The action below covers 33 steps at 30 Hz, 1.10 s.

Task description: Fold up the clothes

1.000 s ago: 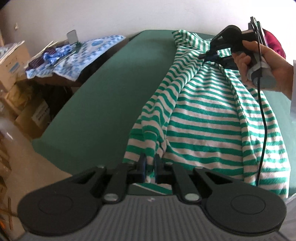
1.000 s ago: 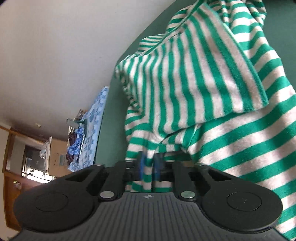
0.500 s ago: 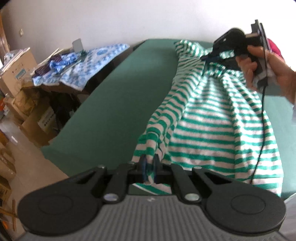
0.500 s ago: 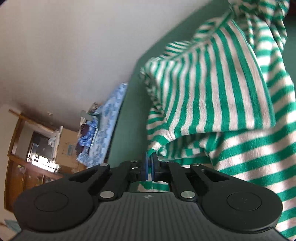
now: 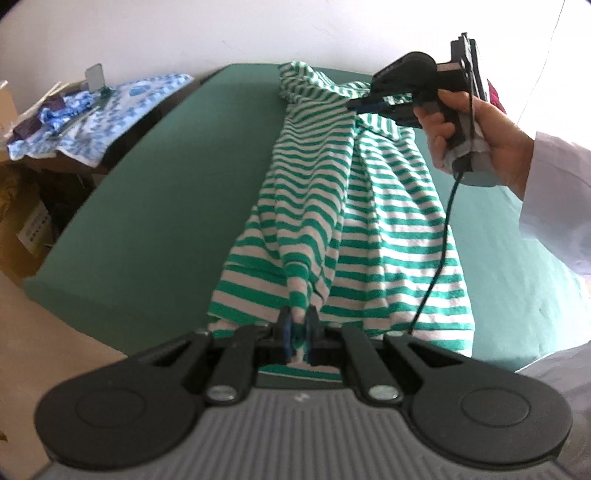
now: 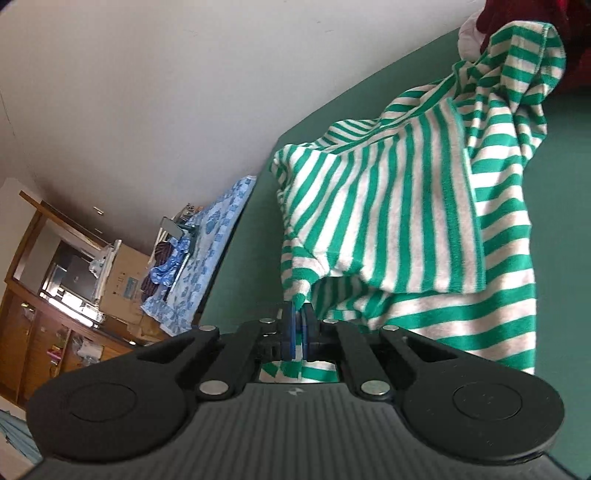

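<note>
So there's one big green table (image 5: 155,206) taking up most of the left wrist view, and one green-and-white striped shirt (image 5: 332,206) laid out on it. The shirt's long axis runs from about 6 o'clock up to 12 o'clock in that view: hem end near the camera, collar and sleeve end at the far edge by the white wall (image 5: 221,33). It's bunched lengthwise into a ridge down the middle rather than lying flat.

Two grippers, both clamped on fabric. The left gripper (image 5: 297,334) sits at 6 o'clock with its jaws nearly closed, just a thin pinch of the hem end between the blue pads. The right gripper (image 5: 373,105) is up at 1 o'clock, held by one hand (image 5: 472,140) in a white sleeve (image 5: 554,206), and its jaws are squeezed together on the shirt's far end near the shoulder. In the right wrist view the right gripper's pads are pressed tight on a striped fold at 6 o'clock, with a short sleeve (image 6: 388,206) draped just above them.

One black cable (image 5: 439,240) hangs from the handle across the shirt.

Off at 10 o'clock there's one blue patterned cloth (image 5: 122,107) on a side table, with cardboard boxes (image 5: 22,229) below it.
</note>
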Tool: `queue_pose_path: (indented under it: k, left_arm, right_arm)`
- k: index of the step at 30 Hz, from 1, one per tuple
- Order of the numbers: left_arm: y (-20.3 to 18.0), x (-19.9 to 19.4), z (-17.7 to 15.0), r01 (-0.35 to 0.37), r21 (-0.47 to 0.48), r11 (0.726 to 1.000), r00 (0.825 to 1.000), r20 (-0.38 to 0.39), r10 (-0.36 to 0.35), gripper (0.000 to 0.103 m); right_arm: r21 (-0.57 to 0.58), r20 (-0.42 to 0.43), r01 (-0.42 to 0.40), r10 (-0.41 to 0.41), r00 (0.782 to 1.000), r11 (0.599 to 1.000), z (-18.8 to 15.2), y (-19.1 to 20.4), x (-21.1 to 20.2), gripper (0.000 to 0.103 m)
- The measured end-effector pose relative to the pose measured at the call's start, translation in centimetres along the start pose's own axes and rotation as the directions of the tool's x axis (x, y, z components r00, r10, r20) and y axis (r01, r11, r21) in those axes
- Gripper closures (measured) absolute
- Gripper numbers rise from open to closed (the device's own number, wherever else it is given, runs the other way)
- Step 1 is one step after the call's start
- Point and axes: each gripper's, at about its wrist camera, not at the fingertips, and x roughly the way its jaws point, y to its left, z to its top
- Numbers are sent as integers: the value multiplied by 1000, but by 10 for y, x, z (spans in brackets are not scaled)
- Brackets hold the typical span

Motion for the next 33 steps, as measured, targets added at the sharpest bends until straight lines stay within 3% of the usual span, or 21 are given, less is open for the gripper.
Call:
queue_pose_path:
  k: [6, 8, 9, 12, 15, 17, 19, 21, 24, 28, 33]
  left_arm:
    - [-13, 27, -5, 62, 59, 996, 994, -91, -57, 92]
    - [-16, 28, -12, 59, 95, 994, 993, -112, -48, 90]
    - [-14, 24, -14, 50, 106, 993, 993, -107, -39, 82]
    - [-1, 6, -19, 0, 123, 992, 998, -65, 8, 67]
    - [27, -2, -17, -109, 155, 982, 994, -16, 112, 68]
    - [44, 3, -15, -150, 203, 968, 988, -6, 154, 80]
    - [53, 14, -12, -152, 274, 950, 987, -12, 162, 84]
    - [55, 26, -12, -144, 378, 915, 987, -17, 162, 94]
    - [52, 35, -11, -78, 485, 871, 995, -10, 94, 93]
    - [49, 43, -20, -17, 601, 799, 1000, -7, 27, 91]
    - [58, 43, -19, 27, 652, 758, 998, 26, -58, 83]
  right_arm:
    - [-28, 12, 75, -74, 997, 997, -1, -10, 4, 99]
    - [-51, 6, 155, -154, 988, 987, -4, -15, 10, 97]
    - [-59, -11, 190, -191, 982, 980, -6, -18, 13, 94]
    - [-25, -9, 171, -171, 985, 985, -10, -24, -2, 94]
    - [-136, -45, 118, -125, 991, 984, -36, -2, -11, 93]
    - [-207, -71, 80, -96, 993, 975, -53, 13, -17, 90]
    - [-277, -100, 39, -70, 993, 960, -70, 28, -23, 86]
    - [-344, -130, -3, -45, 990, 939, -87, 42, -29, 84]
    - [-438, -178, -68, -12, 984, 897, -112, 64, -38, 81]
    - [-427, -129, -4, -57, 990, 904, -127, 72, -48, 77]
    - [-370, -50, 90, -117, 992, 925, -139, 76, -53, 75]
